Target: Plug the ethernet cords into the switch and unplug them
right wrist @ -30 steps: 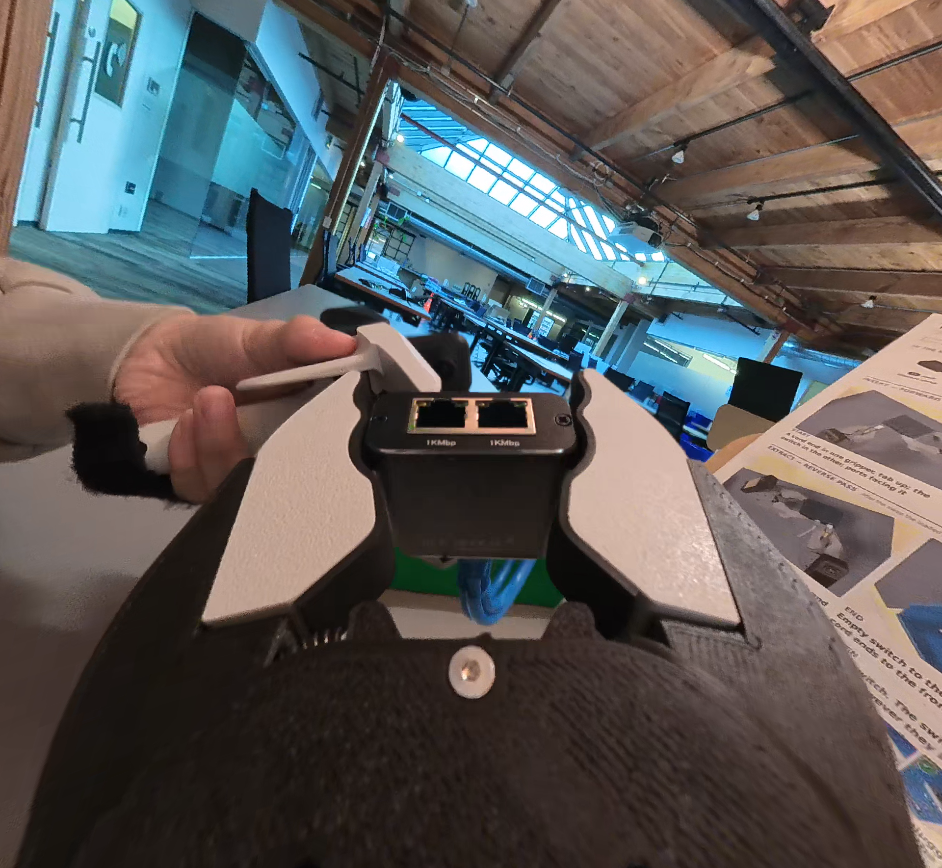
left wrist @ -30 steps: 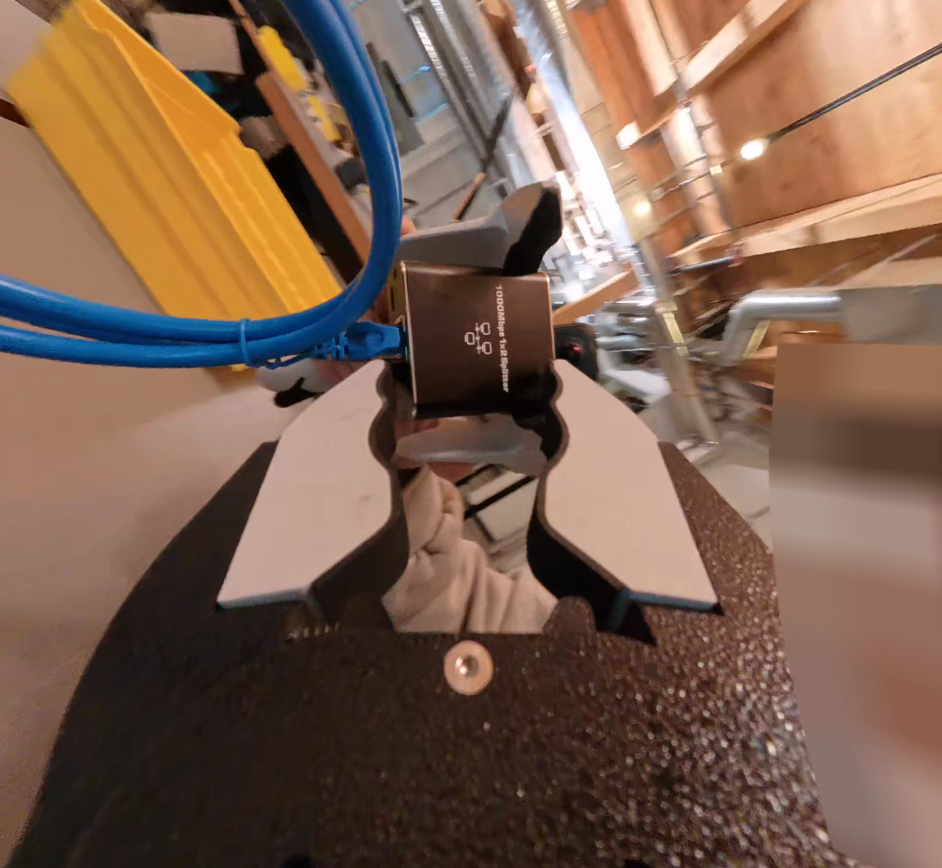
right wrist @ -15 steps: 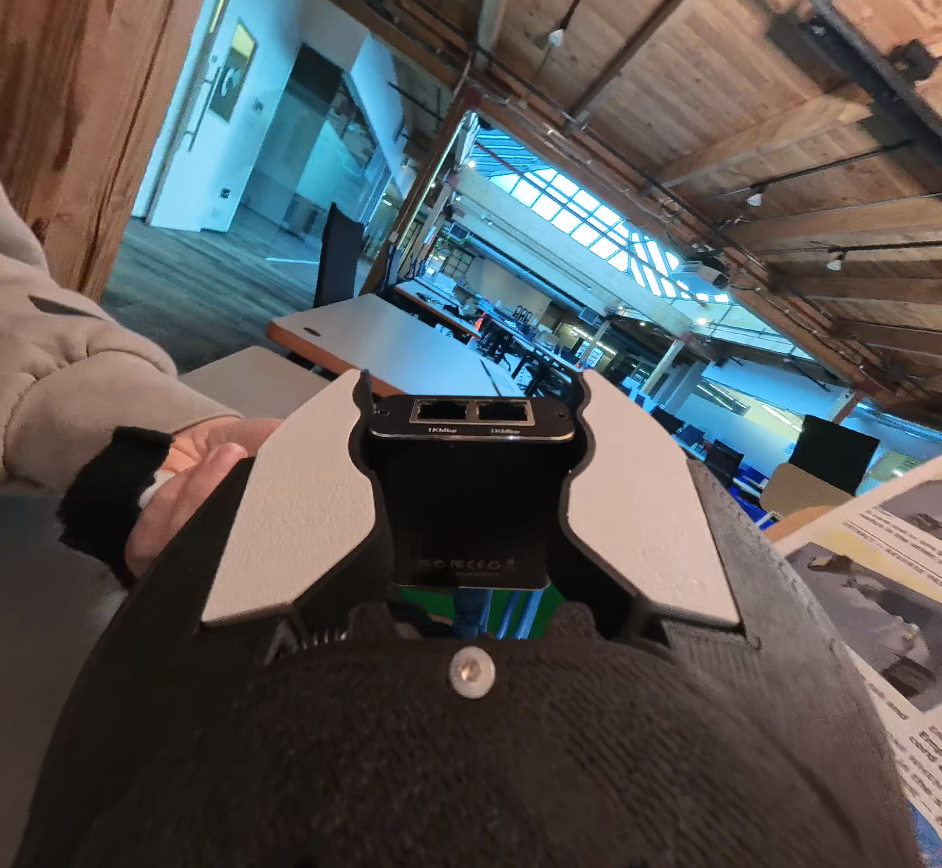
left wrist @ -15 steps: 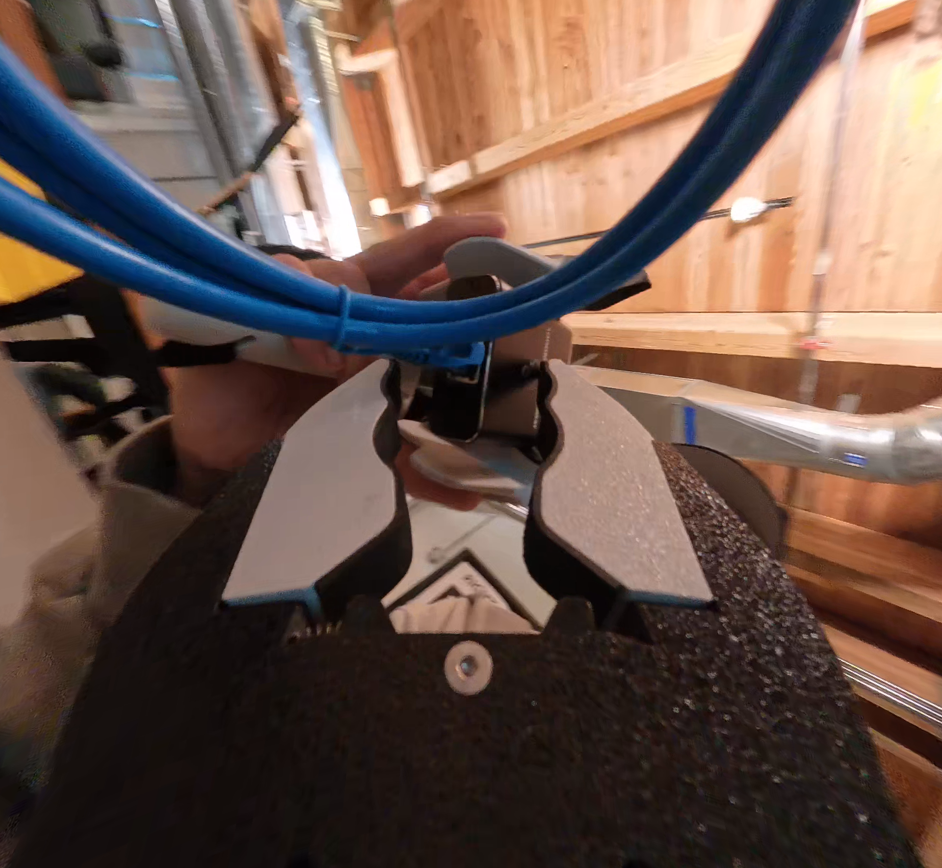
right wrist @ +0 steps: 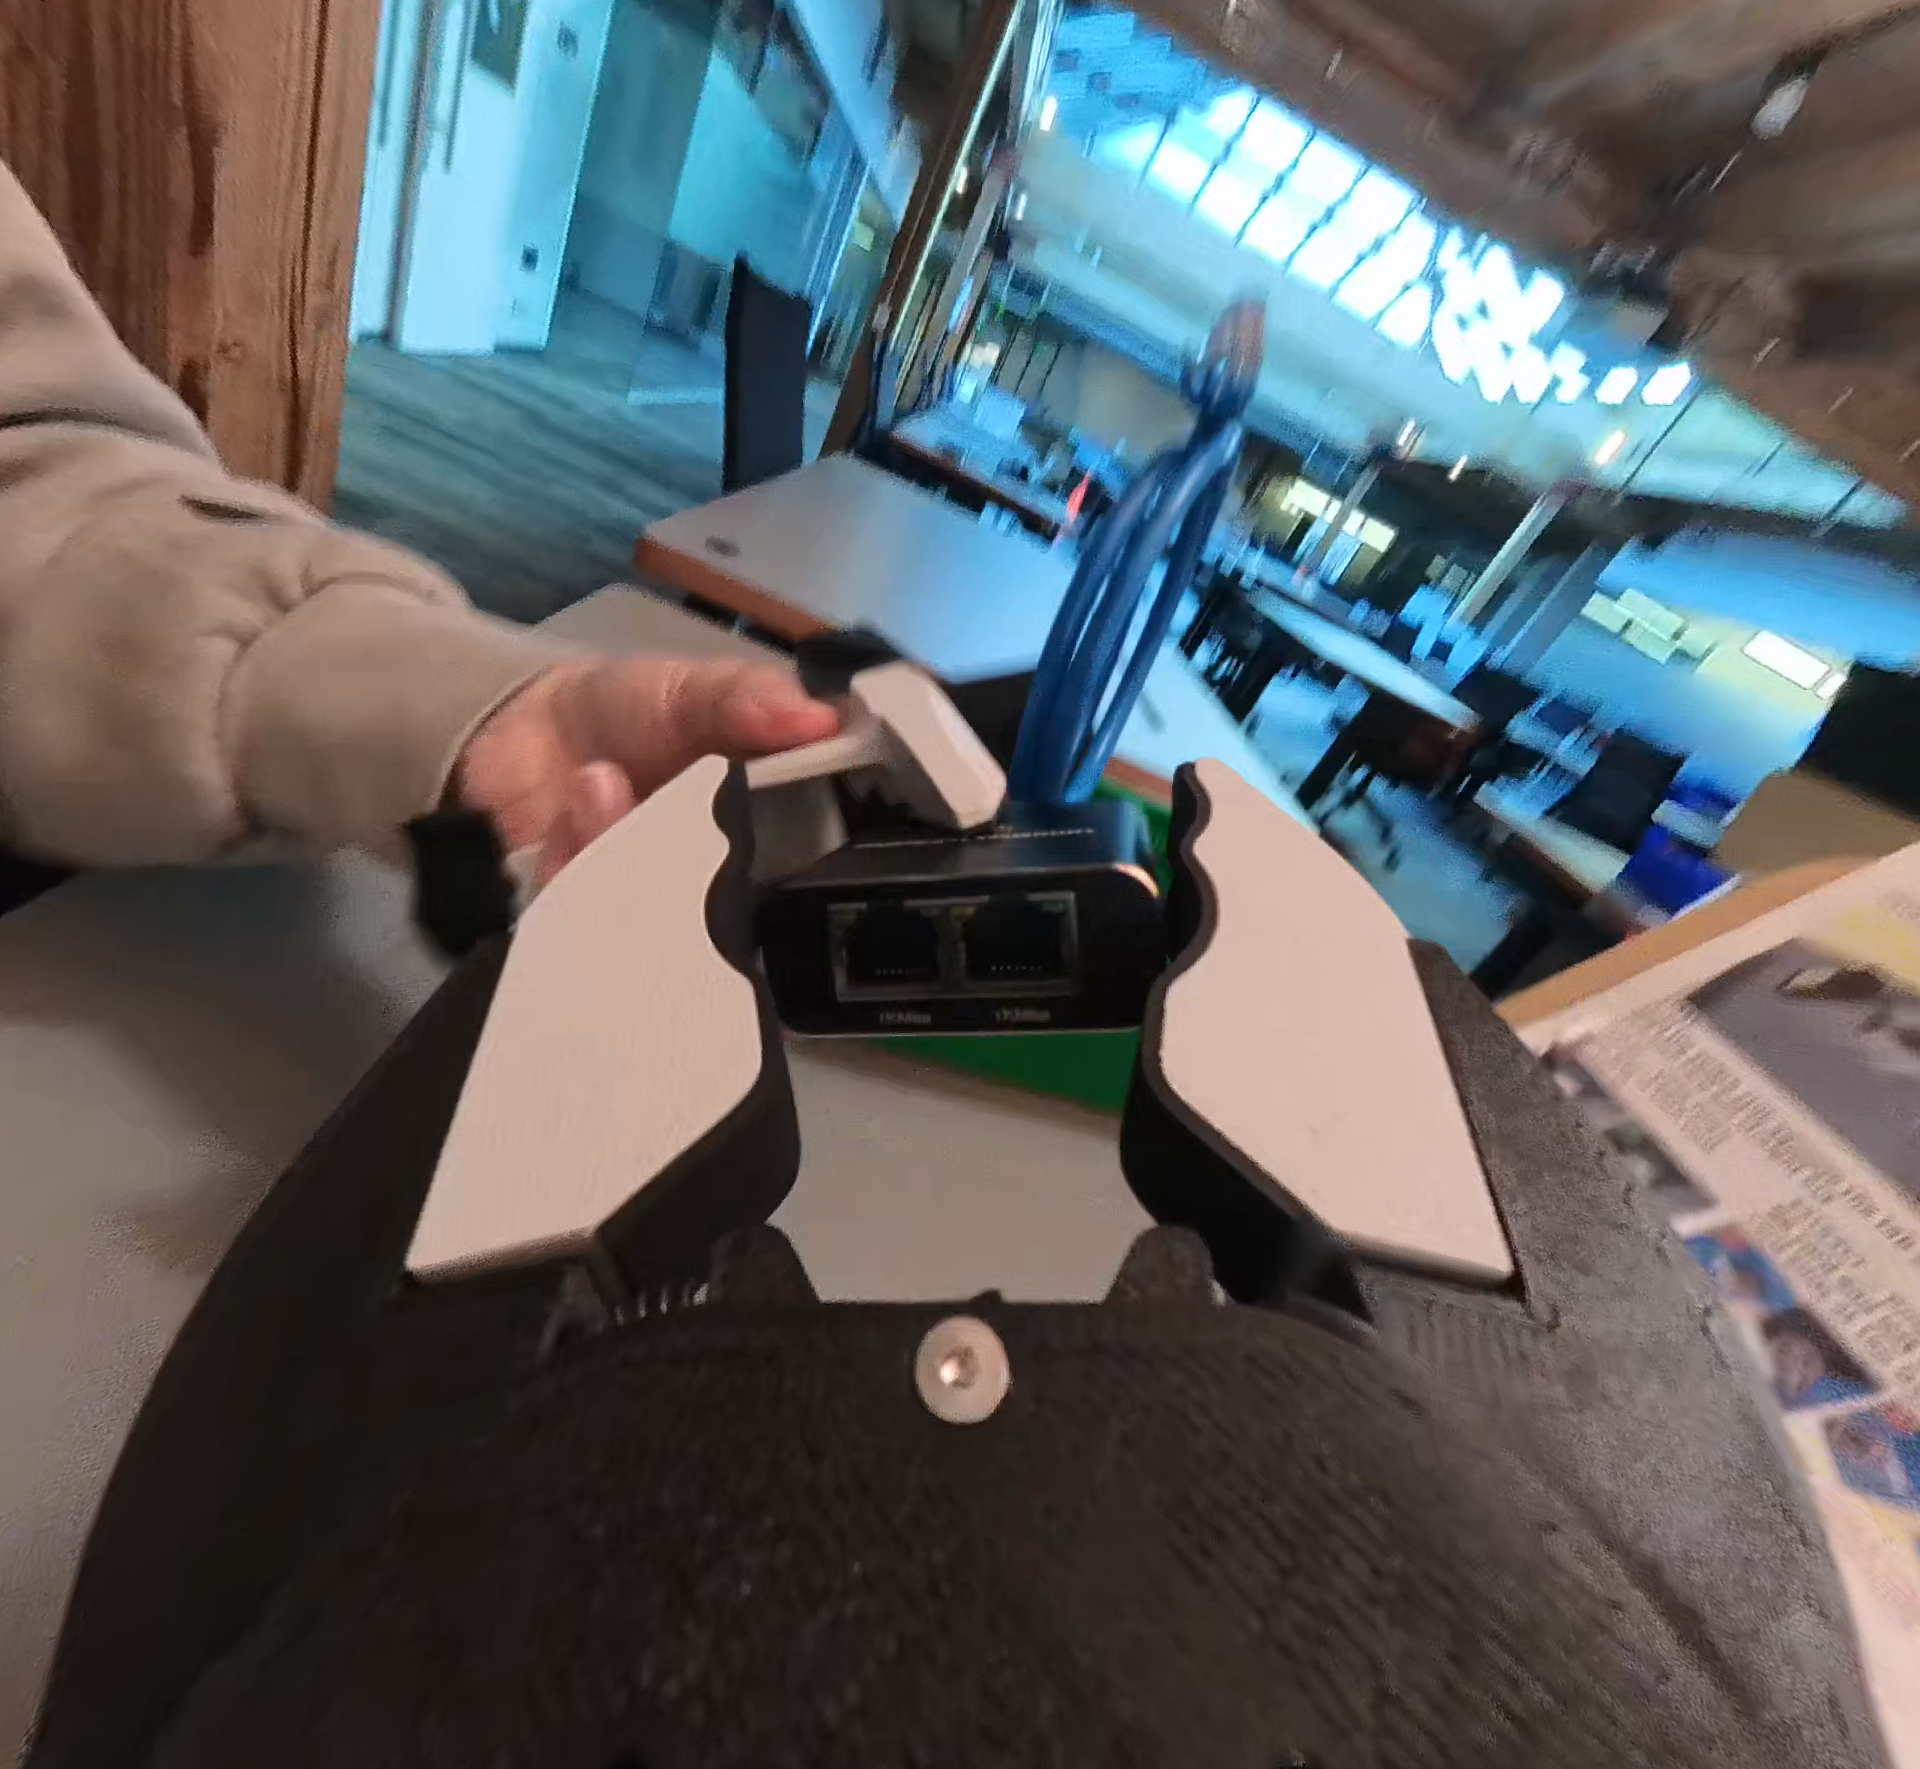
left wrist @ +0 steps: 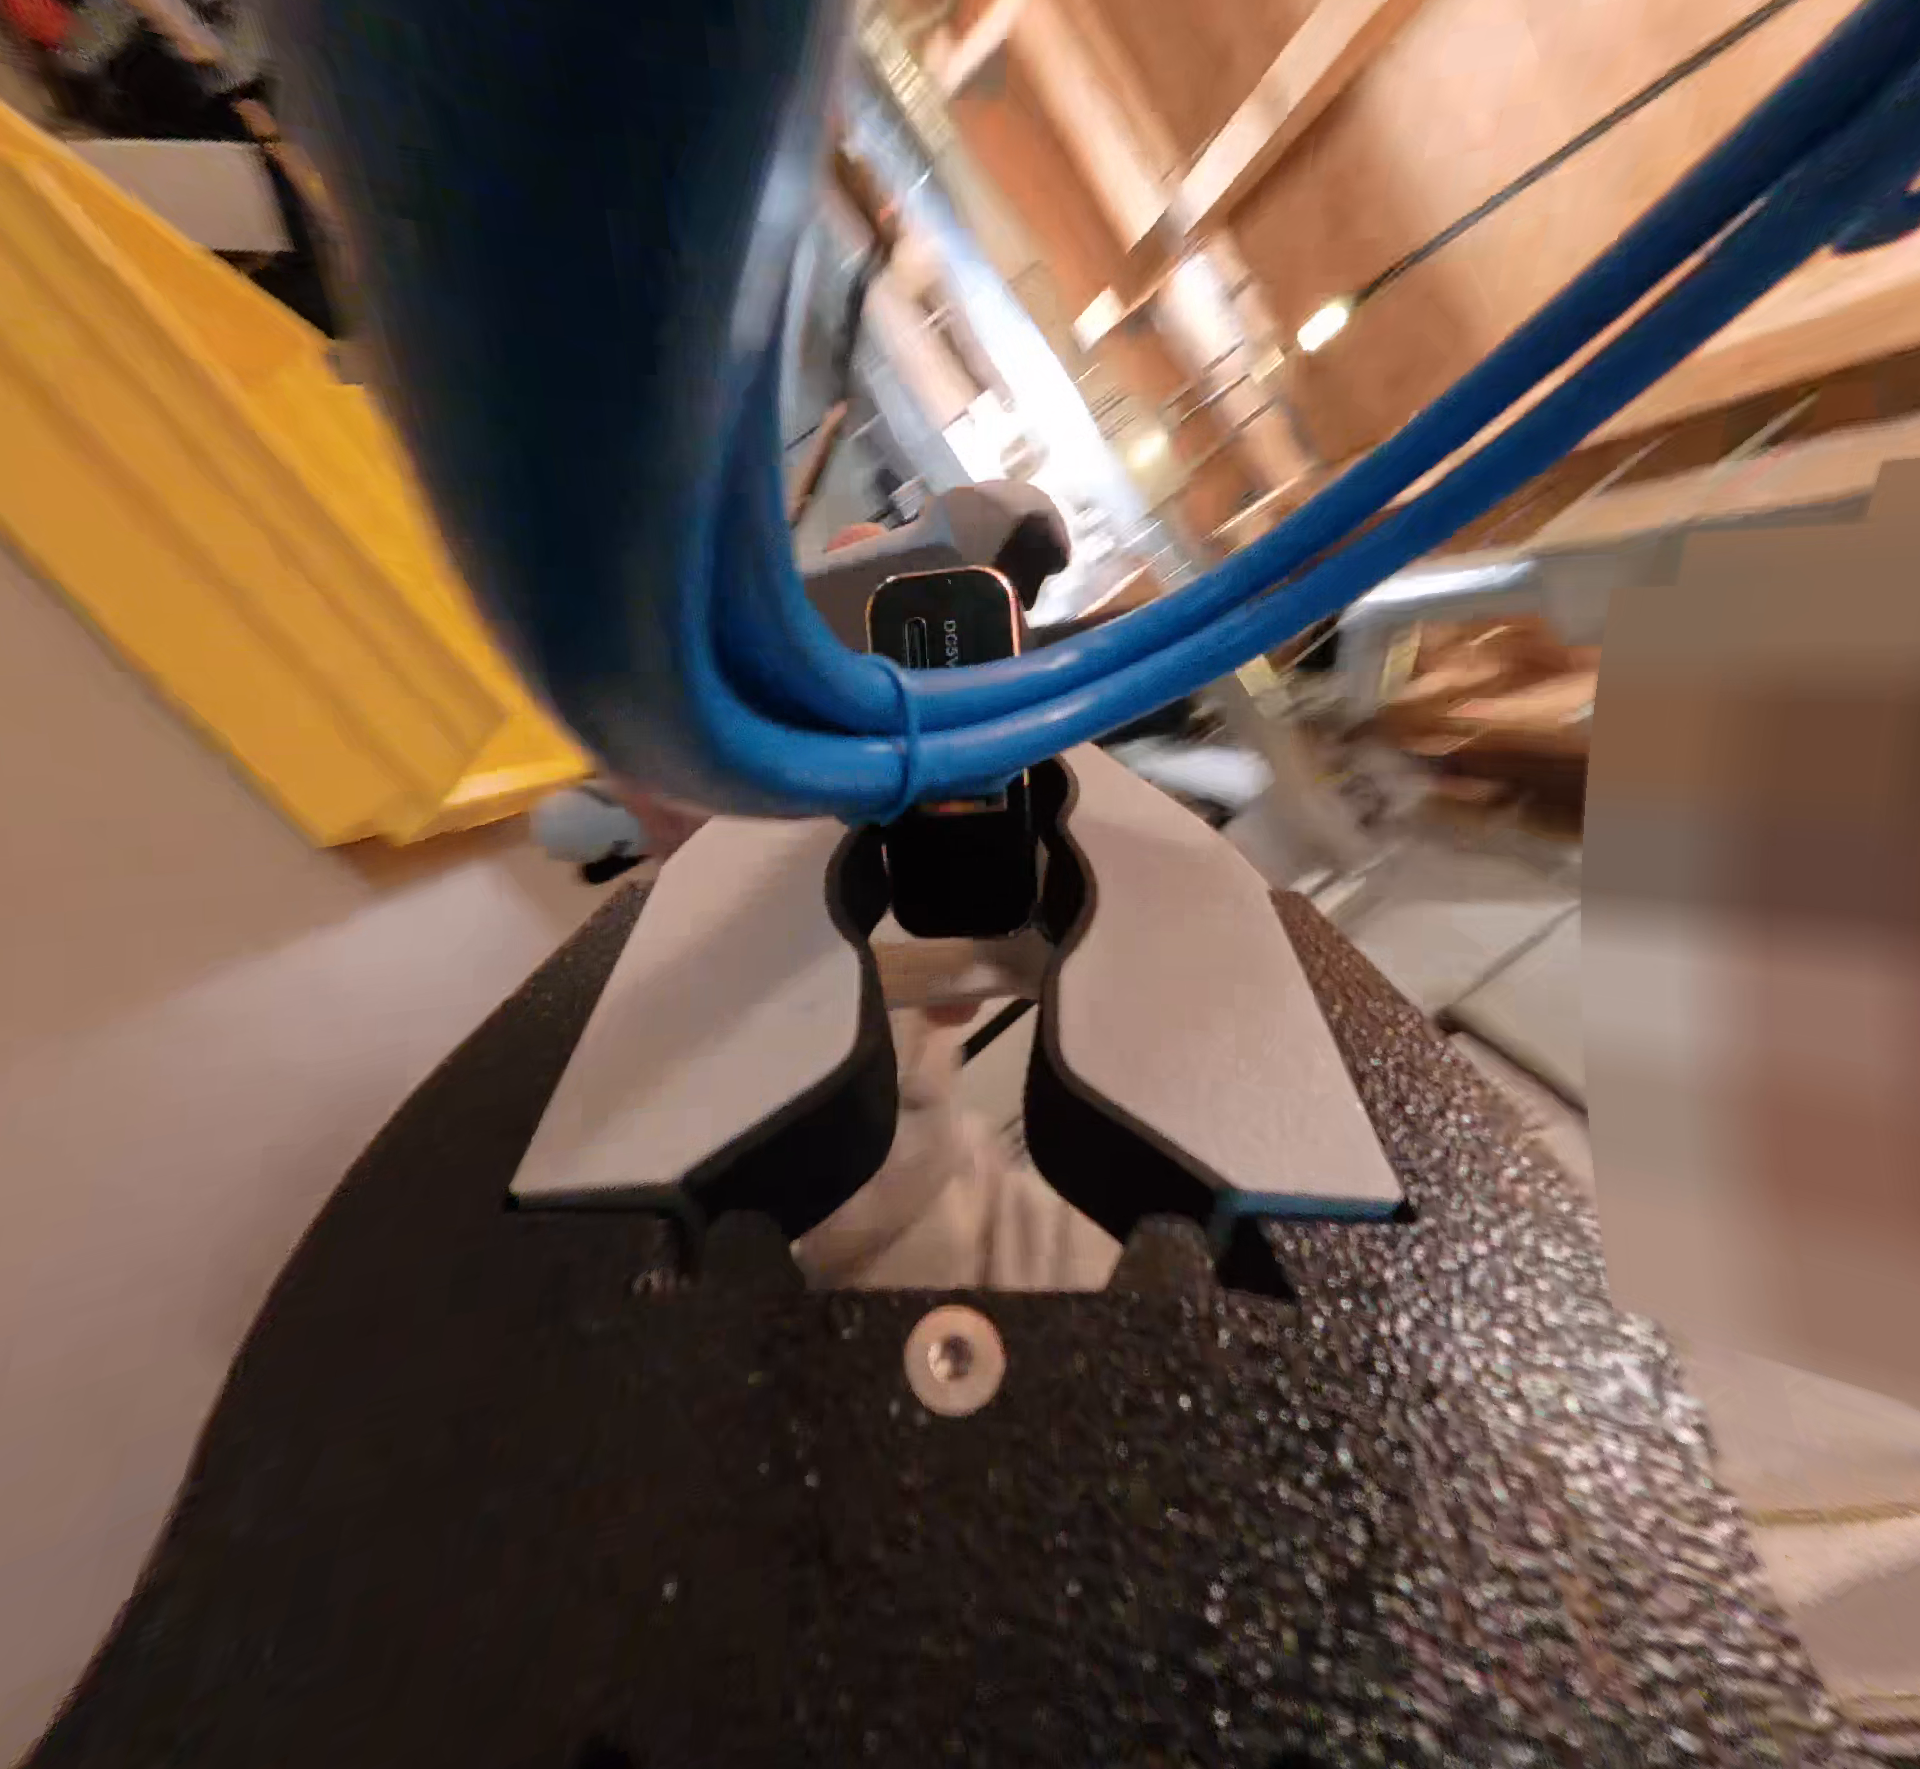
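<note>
Your left gripper (left wrist: 961,872) is clamped on the narrow edges of the switch (left wrist: 951,888), which stands on end between the fingers in the left wrist view, with the blue ethernet cords (left wrist: 1299,597) sweeping across just in front of the lens and blurring much of that view. A yellow bin (left wrist: 208,514) sits off to the left on the beige table (left wrist: 156,1044). In the right wrist view, your right gripper (right wrist: 961,930) has the switch (right wrist: 961,940) between its fingers, both empty ports facing the camera, but the jaws stand apart from its sides with a sliver of gap, so the right gripper looks released and not gripping. The left gripper's finger (right wrist: 914,753) presses on the switch's far top edge, and the cords (right wrist: 1122,597) rise from its back. A printed sheet (right wrist: 1745,1096) lies to the right. Beware: the cord bundle's weight and stiffness could twist the switch in a one-sided grip, and the heavy blur suggests fast motion, which could let it slip.
</note>
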